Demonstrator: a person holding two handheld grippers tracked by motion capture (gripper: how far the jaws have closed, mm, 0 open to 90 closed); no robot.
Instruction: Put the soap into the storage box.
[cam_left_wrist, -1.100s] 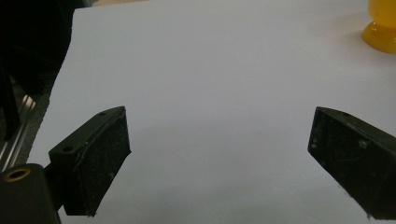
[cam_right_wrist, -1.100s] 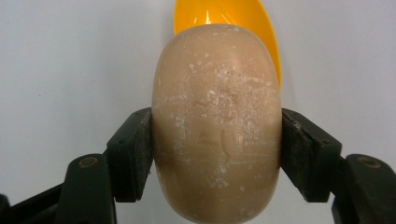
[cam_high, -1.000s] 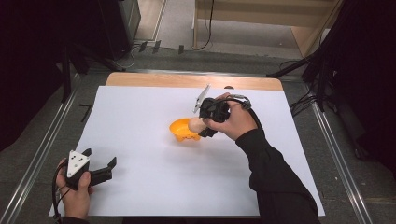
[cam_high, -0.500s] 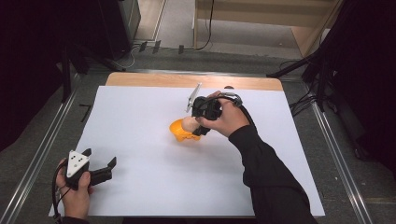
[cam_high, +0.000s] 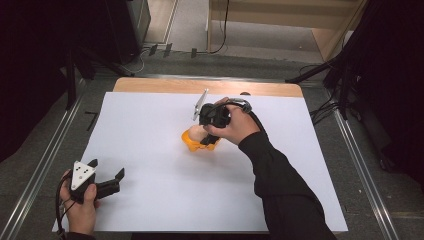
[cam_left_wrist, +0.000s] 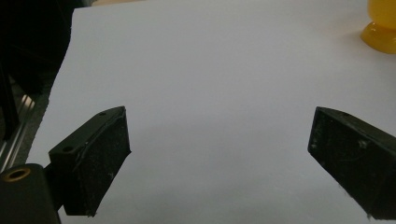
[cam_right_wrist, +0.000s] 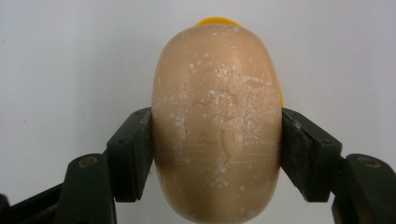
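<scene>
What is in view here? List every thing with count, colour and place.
soap bar: one, beige, clamped between the right gripper's jaws, above the dish
dish: one, orange, middle of the sheet
sheet: one, white, covering the table
table: one, wooden, far edge showing beyond the sheet
left gripper: one, black, jaws wide apart, near left corner of the sheet
right gripper: one, black, gripping the soap bar
</scene>
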